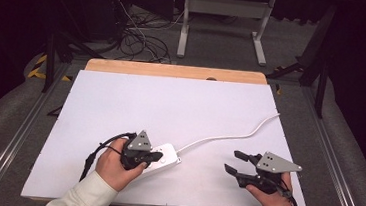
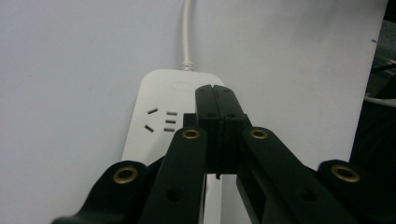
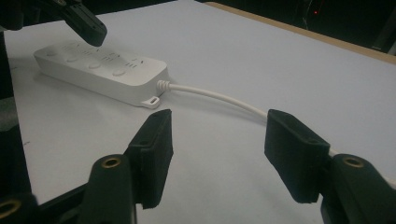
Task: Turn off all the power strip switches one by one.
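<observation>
A white power strip (image 1: pixel 165 156) lies on the white table near the front left, and its white cable (image 1: pixel 228 136) runs off to the right and back. My left gripper (image 1: pixel 155 157) is shut with nothing between its jaws, its tip over the strip's top. In the left gripper view the closed tips (image 2: pixel 215 89) sit above the strip (image 2: pixel 156 109) beside its sockets, with the cable (image 2: pixel 187 32) leaving at the far end. My right gripper (image 1: pixel 232 160) stands open to the right of the strip. In the right gripper view its jaws (image 3: pixel 219 126) face the cable (image 3: pixel 210 95) and the strip (image 3: pixel 102 70).
The white table top (image 1: pixel 171 102) has a wooden strip (image 1: pixel 173 71) along its far edge. Behind it, on the floor, stand a metal frame (image 1: pixel 223 21) and a tangle of dark cables (image 1: pixel 141 39). Rails run down both sides of the table.
</observation>
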The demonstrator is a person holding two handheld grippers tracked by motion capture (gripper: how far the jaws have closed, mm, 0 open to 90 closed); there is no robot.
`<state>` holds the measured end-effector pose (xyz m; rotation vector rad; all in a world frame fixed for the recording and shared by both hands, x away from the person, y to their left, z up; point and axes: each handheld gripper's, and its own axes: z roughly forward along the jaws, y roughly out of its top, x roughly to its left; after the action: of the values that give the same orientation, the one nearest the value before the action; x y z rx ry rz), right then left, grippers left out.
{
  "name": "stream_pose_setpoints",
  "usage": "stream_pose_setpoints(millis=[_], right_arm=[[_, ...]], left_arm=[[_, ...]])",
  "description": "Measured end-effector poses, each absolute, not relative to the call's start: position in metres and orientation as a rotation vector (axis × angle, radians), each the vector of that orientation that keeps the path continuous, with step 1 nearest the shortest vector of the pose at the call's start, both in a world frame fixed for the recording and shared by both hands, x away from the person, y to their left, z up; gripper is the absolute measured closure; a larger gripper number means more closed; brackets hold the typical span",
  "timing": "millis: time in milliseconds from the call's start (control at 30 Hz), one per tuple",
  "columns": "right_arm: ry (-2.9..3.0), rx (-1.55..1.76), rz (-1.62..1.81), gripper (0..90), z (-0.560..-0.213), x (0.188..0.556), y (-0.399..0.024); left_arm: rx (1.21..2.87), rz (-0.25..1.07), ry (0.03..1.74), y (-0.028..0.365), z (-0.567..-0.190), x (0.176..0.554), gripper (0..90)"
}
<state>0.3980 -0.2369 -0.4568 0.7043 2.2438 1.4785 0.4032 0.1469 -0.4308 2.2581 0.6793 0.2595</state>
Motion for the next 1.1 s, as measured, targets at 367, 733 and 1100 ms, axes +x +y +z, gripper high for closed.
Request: stream_pose_setpoints(millis=[367,733,1100], right_arm=[[2.244,0.705,1.482,42.7,-0.457,0.398,-0.237],[2.242,0.704,1.480,42.7,-0.457,0.398,-0.238],[2.245,0.703,1.478,42.7,-0.457,0.398,-0.237]], left_arm=[[2.273,0.235,0.678,0.131,-0.439,0.416,90.0],[2.297,0.240,0.674,0.131,-0.441,0.418,90.0],[2.345,0.235,0.682,0.128,-0.448,0.420,90.0]])
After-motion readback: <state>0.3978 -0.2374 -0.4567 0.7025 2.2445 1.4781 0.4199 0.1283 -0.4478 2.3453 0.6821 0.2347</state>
